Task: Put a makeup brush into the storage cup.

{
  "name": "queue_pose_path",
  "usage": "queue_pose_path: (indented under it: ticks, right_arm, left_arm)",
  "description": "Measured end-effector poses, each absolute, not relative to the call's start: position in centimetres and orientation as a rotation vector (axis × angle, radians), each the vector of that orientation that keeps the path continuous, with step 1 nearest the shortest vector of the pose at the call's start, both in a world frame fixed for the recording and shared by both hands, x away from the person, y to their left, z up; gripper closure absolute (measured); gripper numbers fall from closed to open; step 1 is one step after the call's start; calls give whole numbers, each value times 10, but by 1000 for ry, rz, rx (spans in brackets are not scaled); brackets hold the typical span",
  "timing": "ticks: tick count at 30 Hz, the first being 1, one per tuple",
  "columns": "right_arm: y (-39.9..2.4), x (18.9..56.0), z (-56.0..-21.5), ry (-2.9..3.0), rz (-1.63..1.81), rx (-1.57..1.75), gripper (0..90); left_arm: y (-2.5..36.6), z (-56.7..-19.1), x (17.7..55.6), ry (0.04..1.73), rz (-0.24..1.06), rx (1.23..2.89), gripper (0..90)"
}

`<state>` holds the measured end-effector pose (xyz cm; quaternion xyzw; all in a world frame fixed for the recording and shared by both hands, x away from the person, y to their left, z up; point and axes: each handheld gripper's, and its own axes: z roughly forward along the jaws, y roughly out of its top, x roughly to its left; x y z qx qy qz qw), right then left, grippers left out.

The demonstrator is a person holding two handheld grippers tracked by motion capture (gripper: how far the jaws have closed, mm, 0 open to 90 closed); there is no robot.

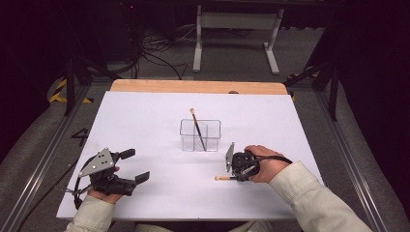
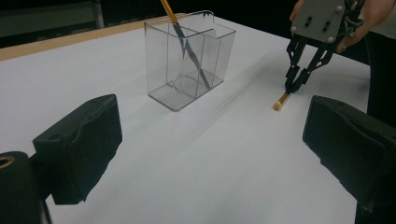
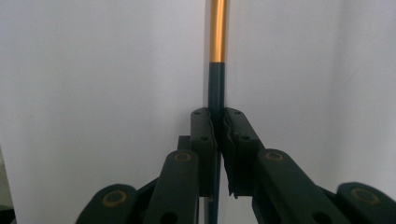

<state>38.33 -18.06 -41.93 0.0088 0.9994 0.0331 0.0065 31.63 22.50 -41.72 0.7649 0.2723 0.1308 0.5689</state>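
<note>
Brush (image 1: 223, 178): slim, dark shaft, gold band, pale tip | lying flat on white table, tip toward 9 o'clock | at 5 o'clock of clear box (image 1: 200, 135) | pinched between right gripper (image 1: 236, 177) jaws

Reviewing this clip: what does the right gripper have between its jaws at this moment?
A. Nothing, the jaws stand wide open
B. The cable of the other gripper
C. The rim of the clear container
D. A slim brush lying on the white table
D: in the right gripper view the right gripper has its jaws pressed on the dark handle of the brush, which lies on the table.
</note>
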Motion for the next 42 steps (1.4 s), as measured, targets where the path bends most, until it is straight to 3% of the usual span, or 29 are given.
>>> queue_pose_path:
  ticks: [11,42]
  right_arm:
    - [-181,383,-414,3114,117,69,835]
    - [-190,378,-344,2924,652,187,844]
  left_arm:
    - [226,-417,316,641,311,1794,51]
    - [227,-417,316,649,320,1780,38]
